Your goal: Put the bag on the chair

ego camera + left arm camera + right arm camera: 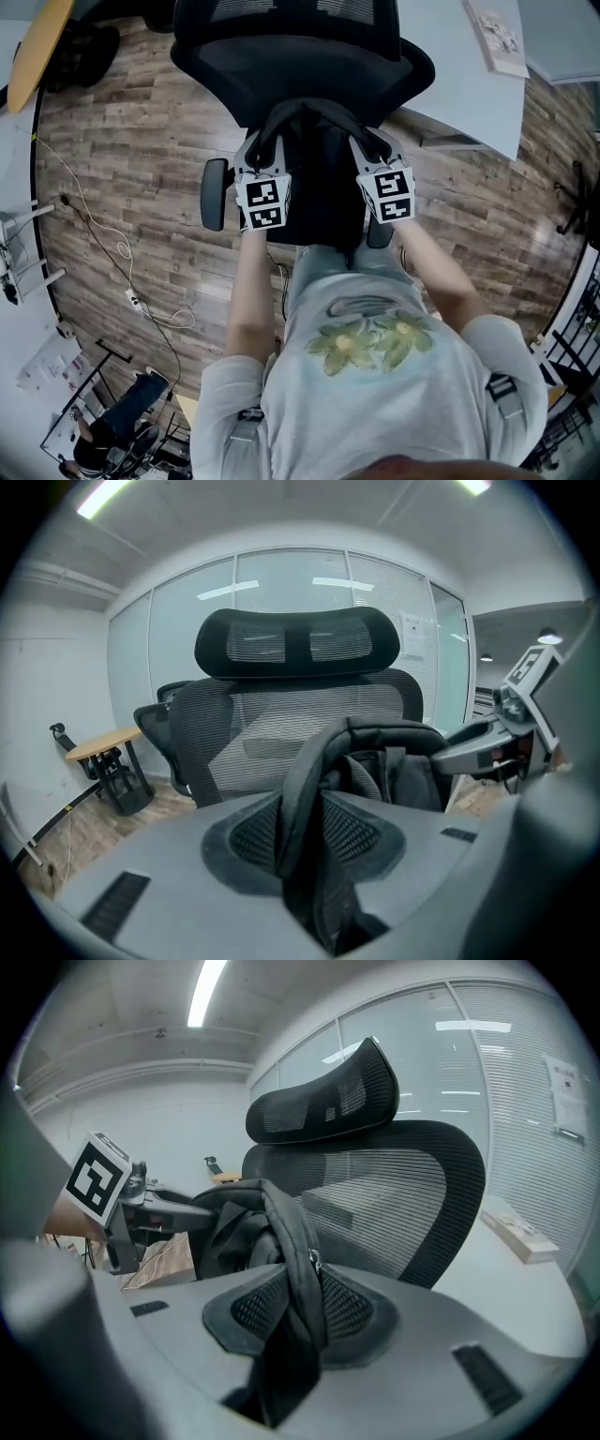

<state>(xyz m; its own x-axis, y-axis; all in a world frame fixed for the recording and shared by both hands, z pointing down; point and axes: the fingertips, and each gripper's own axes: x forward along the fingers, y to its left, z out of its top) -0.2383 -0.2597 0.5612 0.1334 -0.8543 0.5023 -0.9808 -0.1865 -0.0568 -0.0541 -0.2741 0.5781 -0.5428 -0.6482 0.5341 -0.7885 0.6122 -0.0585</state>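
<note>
From the head view, your left gripper point(255, 155) and right gripper point(377, 150) hold the black bag point(319, 192) up between them, over the front of the chair point(300, 56); whether it rests on the seat is unclear.

In the left gripper view, your jaws pinch a strap point(302, 808), with the bag's body just beyond.

In the right gripper view, your jaws clamp another strap point(298, 1279), the bag's bulk to its left, before the backrest point(394, 1185).
</note>
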